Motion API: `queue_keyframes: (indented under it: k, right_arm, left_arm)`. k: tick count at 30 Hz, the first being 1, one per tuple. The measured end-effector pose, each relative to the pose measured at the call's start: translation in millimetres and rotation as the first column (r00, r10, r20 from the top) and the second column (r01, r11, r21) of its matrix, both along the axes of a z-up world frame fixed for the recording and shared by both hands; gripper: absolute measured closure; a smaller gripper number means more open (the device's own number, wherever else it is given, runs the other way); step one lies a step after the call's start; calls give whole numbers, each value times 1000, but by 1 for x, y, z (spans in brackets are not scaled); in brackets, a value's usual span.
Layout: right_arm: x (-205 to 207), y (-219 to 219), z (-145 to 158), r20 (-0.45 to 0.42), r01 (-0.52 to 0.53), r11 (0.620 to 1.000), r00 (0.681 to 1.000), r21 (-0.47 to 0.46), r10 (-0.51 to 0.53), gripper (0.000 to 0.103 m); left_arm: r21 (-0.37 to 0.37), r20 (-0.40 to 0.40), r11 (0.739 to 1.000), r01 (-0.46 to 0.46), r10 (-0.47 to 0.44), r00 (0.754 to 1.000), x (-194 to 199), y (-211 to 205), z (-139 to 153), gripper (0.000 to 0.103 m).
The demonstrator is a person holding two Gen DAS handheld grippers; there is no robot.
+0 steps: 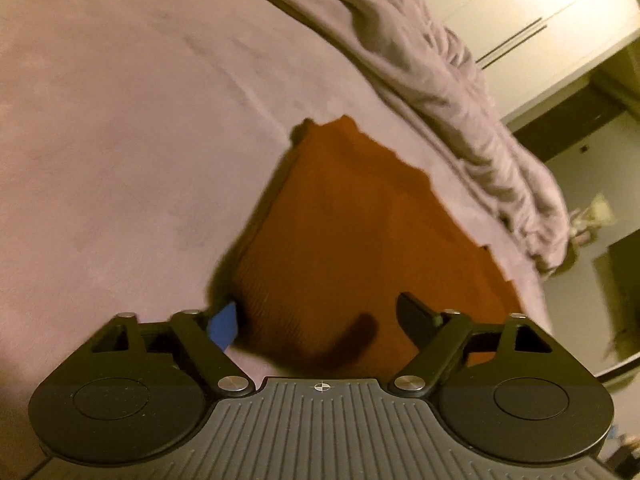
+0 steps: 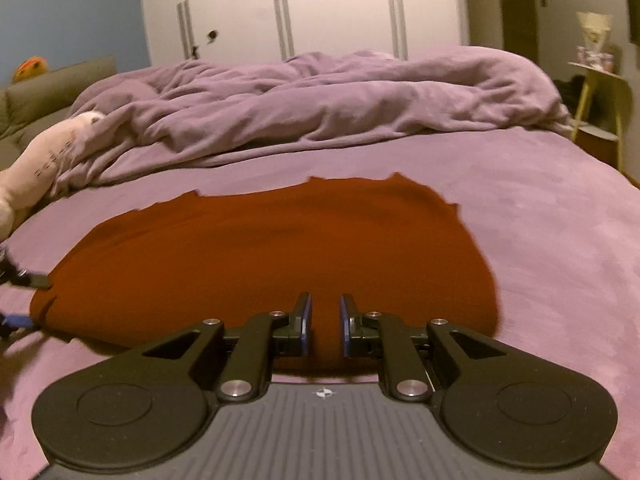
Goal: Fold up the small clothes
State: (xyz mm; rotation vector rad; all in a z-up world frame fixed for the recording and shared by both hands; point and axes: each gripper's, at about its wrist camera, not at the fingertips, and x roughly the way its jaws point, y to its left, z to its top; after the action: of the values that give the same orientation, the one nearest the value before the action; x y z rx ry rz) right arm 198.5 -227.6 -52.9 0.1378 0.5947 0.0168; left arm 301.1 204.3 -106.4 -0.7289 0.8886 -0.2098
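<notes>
A rust-orange garment (image 2: 256,256) lies flat on the purple bed sheet (image 2: 560,240). It also shows in the left wrist view (image 1: 360,240). My left gripper (image 1: 320,316) is open wide over the garment's near edge, its fingers on either side of the cloth, and it also shows at the left edge of the right wrist view (image 2: 24,296). My right gripper (image 2: 325,316) hovers at the garment's near edge with its blue-padded fingers (image 2: 306,320) a narrow gap apart, nothing between them.
A rumpled purple duvet (image 2: 320,96) lies across the far side of the bed. A pale plush toy (image 2: 36,160) lies at the left. White wardrobe doors (image 2: 320,8) stand behind, and a small yellow side table (image 2: 600,92) stands at the right.
</notes>
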Motion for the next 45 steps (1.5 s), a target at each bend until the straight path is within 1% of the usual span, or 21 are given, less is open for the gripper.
queue_keyframes:
  k: [1, 4, 8, 10, 12, 14, 17, 20, 23, 27, 30, 32, 34, 37, 38, 40, 41, 42, 43, 44, 45]
  right_arm:
    - [4, 3, -1, -10, -4, 1000, 1000, 1, 4, 89]
    - [16, 11, -6, -59, -40, 998, 997, 41, 42, 89]
    - [17, 27, -3, -10, -67, 997, 998, 29, 68, 89]
    - [20, 37, -4, -5, -91, 996, 996, 24, 91, 89]
    - [24, 46, -7, -13, -109, 994, 994, 31, 110, 89]
    - [27, 54, -12, -28, -122, 992, 992, 10, 123, 89]
    - [31, 62, -17, -46, -136, 990, 990, -42, 134, 89]
    - [26, 59, -9, -43, -127, 991, 991, -38, 125, 89]
    - [16, 44, -2, -28, -74, 997, 997, -33, 73, 89]
    - [4, 18, 3, -13, -18, 1000, 1000, -4, 18, 89]
    - [-5, 3, 5, 0, 19, 1000, 1000, 8, -19, 89]
    - [-8, -5, 5, 5, 44, 999, 999, 22, -44, 89]
    - [-9, -13, 4, 2, 69, 997, 998, 32, -69, 89]
    - [-12, -24, 3, -3, 91, 994, 996, 55, -91, 89]
    - [-13, -27, 3, -5, 96, 994, 995, 59, -96, 89]
    - [-16, -33, 2, -8, 99, 993, 995, 59, -99, 89]
    - [-18, -36, 2, -12, 99, 993, 995, 57, -98, 89]
    - [-19, -39, 0, -20, 96, 994, 995, 56, -95, 89]
    - [-20, -41, -1, -26, 97, 994, 995, 55, -95, 89]
    - [-21, -43, -2, -30, 97, 994, 995, 53, -96, 89]
    - [-22, -45, -4, -35, 102, 993, 994, 51, -100, 89]
  left_arm:
    - [-26, -7, 1000, -2, 2, 1000, 5, 1, -2, 33]
    - [-86, -26, 996, -17, 14, 1000, 17, 3, -12, 48]
    - [-169, -38, 985, -35, 29, 999, 24, 12, -20, 48]
    - [-171, -34, 985, -28, 22, 999, 28, 11, -20, 49]
    - [-144, -26, 989, -24, 20, 999, 29, 10, -17, 61]
    - [-128, -33, 991, -32, 28, 999, 27, 12, -16, 77]
    - [-168, -38, 985, -47, 41, 998, 26, 19, -14, 83]
    - [-140, 5, 990, -24, 25, 1000, 25, 15, 2, 85]
    - [-123, 53, 992, 2, 5, 999, 25, 6, 26, 85]
    - [-60, 138, 997, 54, -45, 989, 23, -28, 71, 86]
    - [-5, 226, 990, 139, -134, 965, 16, -78, 103, 88]
    - [25, 265, 978, 209, -208, 942, 13, -119, 113, 95]
    - [28, 265, 956, 291, -287, 920, 14, -162, 109, 95]
    - [117, 186, 931, 347, -363, 913, 20, -220, 80, 95]
    - [144, 139, 924, 354, -373, 917, 24, -233, 63, 95]
    - [121, 47, 922, 368, -375, 926, 30, -243, 31, 94]
    - [113, 50, 924, 365, -372, 927, 28, -243, 23, 94]
    - [133, 81, 923, 360, -372, 924, 22, -243, 26, 94]
    - [156, 99, 918, 366, -383, 918, 17, -242, 32, 89]
    - [175, 111, 911, 373, -394, 912, 11, -240, 41, 77]
    - [173, 138, 909, 380, -404, 904, 2, -236, 51, 69]
